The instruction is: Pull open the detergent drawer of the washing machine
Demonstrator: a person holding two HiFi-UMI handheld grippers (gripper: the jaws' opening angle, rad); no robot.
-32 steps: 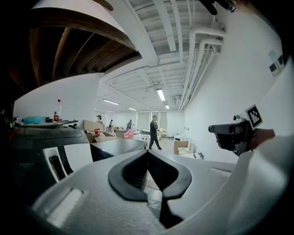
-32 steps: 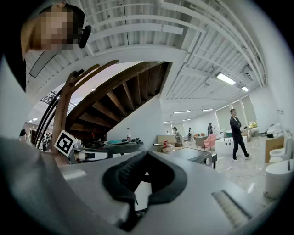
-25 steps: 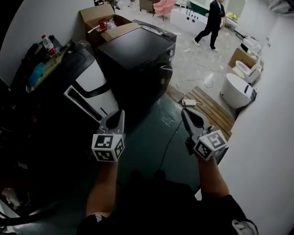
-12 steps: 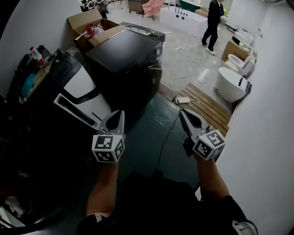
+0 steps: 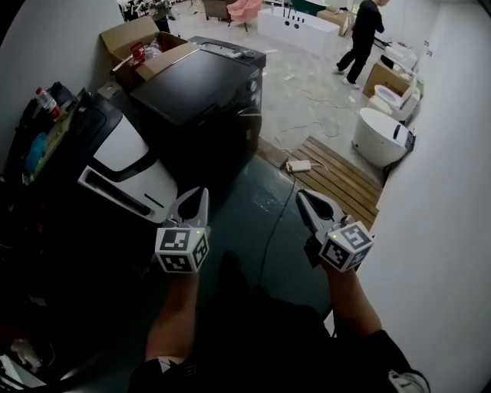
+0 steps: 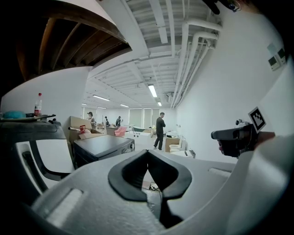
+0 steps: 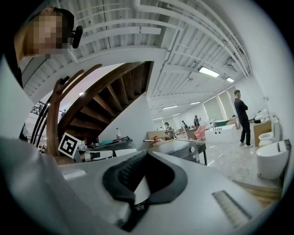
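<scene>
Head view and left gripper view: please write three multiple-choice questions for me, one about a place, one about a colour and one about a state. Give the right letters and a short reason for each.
1. Where does the open cardboard box stand?
A. on the wooden slats
B. by the wall, beyond the black washing machine
C. between the two grippers

2. What colour is the chair at the far end of the room?
A. pink
B. blue
C. yellow

3. How are the fingers of the left gripper?
A. wide apart
B. closed on a cable
C. closed, with nothing between them

Answers:
1 B: in the head view the box stands at the foot of the wall, just past the machine's far corner.
2 A: its seat shows pink.
3 C: the left gripper view shows the tips together, with only the room beyond them.
</scene>
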